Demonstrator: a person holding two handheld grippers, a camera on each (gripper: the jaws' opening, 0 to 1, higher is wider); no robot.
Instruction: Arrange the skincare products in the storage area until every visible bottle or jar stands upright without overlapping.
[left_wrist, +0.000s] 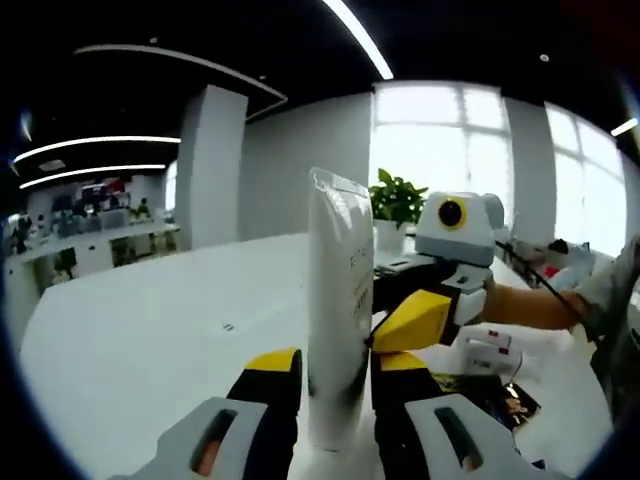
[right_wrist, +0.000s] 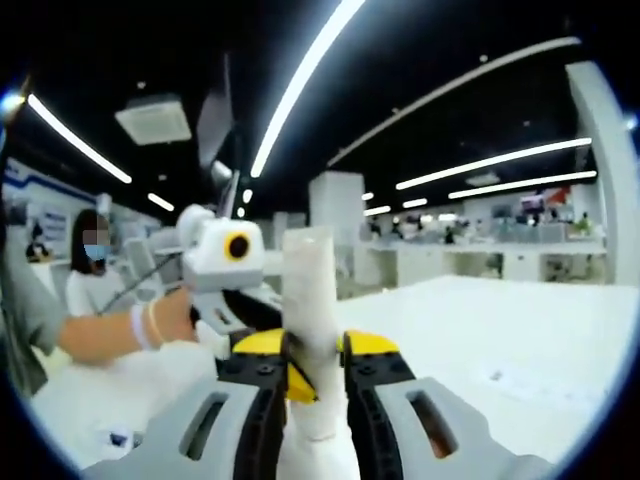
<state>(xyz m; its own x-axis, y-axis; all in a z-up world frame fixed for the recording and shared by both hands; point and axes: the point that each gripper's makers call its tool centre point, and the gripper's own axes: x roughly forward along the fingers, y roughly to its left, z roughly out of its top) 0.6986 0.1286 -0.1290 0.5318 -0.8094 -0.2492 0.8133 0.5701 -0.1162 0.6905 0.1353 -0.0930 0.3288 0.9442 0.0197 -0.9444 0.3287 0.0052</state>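
Observation:
A white squeeze tube (left_wrist: 338, 290) stands upright above the white table (left_wrist: 150, 340). My left gripper (left_wrist: 337, 366) is shut on its lower part, a yellow-tipped jaw pressed on each side. My right gripper (left_wrist: 415, 322) comes in from the right, and its yellow jaw touches the tube's side. In the right gripper view the same tube (right_wrist: 308, 290) rises between the jaws of my right gripper (right_wrist: 315, 352), which close on it. The left gripper (right_wrist: 245, 310) shows just behind the tube, held by a hand. The tube's bottom end is hidden by the jaws.
A potted plant (left_wrist: 395, 198) stands at the table's far side. Small white boxes with red marks (left_wrist: 490, 350) and a dark packet (left_wrist: 492, 398) lie to the right. A person's hand and sleeve (left_wrist: 530, 305) are there too. A seated person (right_wrist: 90, 285) is at the back left.

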